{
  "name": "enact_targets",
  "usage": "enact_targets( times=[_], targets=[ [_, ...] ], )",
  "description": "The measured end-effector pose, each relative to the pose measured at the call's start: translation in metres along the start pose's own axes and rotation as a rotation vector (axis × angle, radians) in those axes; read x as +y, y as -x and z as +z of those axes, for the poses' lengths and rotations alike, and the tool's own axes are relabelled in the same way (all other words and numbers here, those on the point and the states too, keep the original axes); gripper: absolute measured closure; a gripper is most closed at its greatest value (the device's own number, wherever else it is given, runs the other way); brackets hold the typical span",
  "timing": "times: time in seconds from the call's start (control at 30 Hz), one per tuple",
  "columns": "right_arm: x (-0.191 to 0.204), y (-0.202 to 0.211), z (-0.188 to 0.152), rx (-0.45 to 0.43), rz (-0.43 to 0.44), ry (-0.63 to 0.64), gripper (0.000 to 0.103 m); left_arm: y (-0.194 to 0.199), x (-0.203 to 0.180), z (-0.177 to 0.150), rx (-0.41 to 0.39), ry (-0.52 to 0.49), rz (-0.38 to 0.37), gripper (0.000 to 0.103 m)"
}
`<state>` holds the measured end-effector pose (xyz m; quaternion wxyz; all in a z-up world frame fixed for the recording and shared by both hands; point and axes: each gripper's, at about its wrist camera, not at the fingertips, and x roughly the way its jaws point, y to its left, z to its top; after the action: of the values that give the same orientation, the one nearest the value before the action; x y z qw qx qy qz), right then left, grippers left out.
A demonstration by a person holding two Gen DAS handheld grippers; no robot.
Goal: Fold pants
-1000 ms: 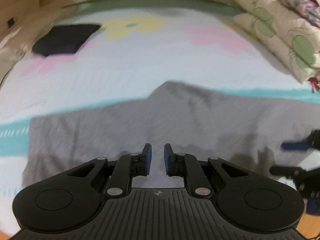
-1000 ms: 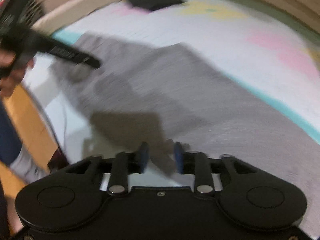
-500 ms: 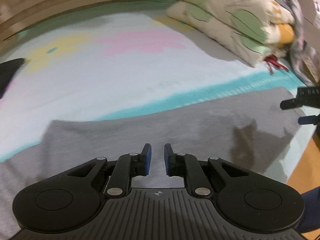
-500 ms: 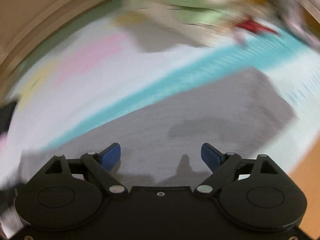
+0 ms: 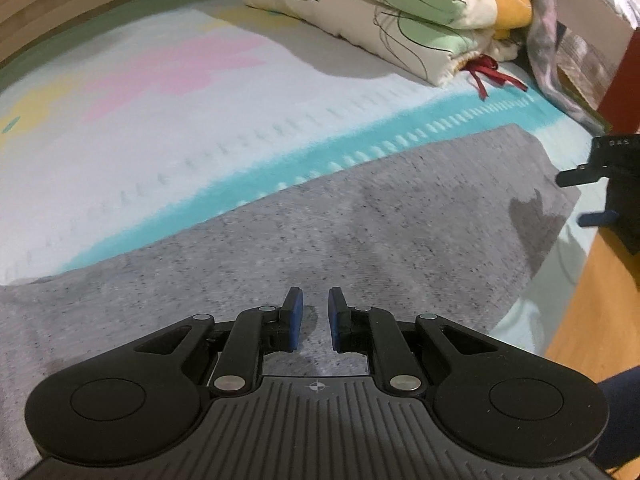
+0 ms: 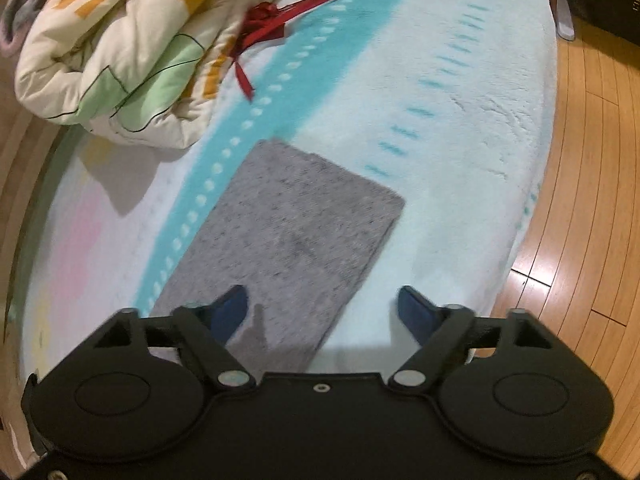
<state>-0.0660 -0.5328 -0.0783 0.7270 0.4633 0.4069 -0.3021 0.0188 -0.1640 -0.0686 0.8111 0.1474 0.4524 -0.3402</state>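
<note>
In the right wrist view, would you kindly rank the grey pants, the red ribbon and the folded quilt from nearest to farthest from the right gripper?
1. Grey pants: directly under the open right gripper.
2. Red ribbon: ahead, toward the left.
3. Folded quilt: far left; too close to the ribbon to rank firmly.

Matt grey knit pants (image 6: 288,236); fleecy blanket (image 6: 460,92)

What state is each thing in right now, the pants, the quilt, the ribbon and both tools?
gray pants: lying flat on the bed, folded into a long strip
left tool: narrow gap between fingers, holding nothing, over the pants
right tool: wide open, empty, above the pants' end
quilt: folded, piled
red ribbon: tied, tails loose
</note>
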Motion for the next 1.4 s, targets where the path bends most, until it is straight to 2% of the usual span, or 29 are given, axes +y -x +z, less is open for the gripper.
enact_targets(
  times=[0.13, 0.2, 0.3, 0.6, 0.67, 0.7, 0.73, 0.83, 1.0, 1.07, 1.27, 1.3, 1.4],
  targets=[
    [-0.004, -0.014, 0.003, 0.004, 0.056, 0.035, 0.042, 0.002, 0.002, -0.002, -0.005, -0.022, 0.004, 0.09],
    [-0.009, -0.018, 0.003, -0.008, 0.025, 0.026, 0.041, 0.005, 0.004, -0.004, -0.01, -0.031, 0.009, 0.09],
    [-0.016, -0.019, 0.002, -0.01, 0.025, 0.002, 0.041, 0.009, 0.01, -0.007, -0.016, -0.033, -0.003, 0.09],
    [-0.023, -0.031, 0.016, -0.099, 0.105, -0.025, 0.04, 0.01, 0.017, -0.008, -0.012, -0.004, -0.024, 0.09],
    [-0.024, -0.031, 0.022, -0.121, 0.131, -0.027, 0.043, 0.01, 0.016, -0.008, -0.015, -0.001, -0.026, 0.09],
    [-0.025, -0.032, 0.024, -0.125, 0.137, -0.032, 0.053, 0.01, 0.014, -0.007, -0.015, -0.003, -0.031, 0.09],
    [-0.025, -0.033, 0.026, -0.117, 0.133, -0.035, 0.072, 0.01, 0.013, -0.007, -0.014, -0.004, -0.035, 0.09],
    [-0.021, -0.034, 0.03, -0.089, 0.135, -0.033, 0.08, 0.009, 0.004, -0.004, -0.007, -0.019, -0.047, 0.09],
    [0.009, -0.015, 0.028, -0.129, 0.154, 0.073, 0.081, -0.002, -0.018, 0.014, -0.005, -0.013, -0.064, 0.09],
    [0.019, -0.006, 0.027, -0.142, 0.188, 0.098, 0.082, -0.009, -0.03, 0.023, -0.01, -0.021, -0.073, 0.09],
    [0.042, 0.012, 0.023, -0.172, 0.229, 0.171, 0.082, -0.048, -0.064, 0.023, 0.078, -0.142, -0.053, 0.09],
    [0.044, 0.013, 0.022, -0.175, 0.231, 0.179, 0.082, -0.048, -0.065, 0.021, 0.049, -0.159, -0.046, 0.09],
    [0.054, 0.019, 0.02, -0.181, 0.228, 0.198, 0.082, -0.04, -0.061, 0.023, 0.062, -0.171, -0.058, 0.09]
  ],
)
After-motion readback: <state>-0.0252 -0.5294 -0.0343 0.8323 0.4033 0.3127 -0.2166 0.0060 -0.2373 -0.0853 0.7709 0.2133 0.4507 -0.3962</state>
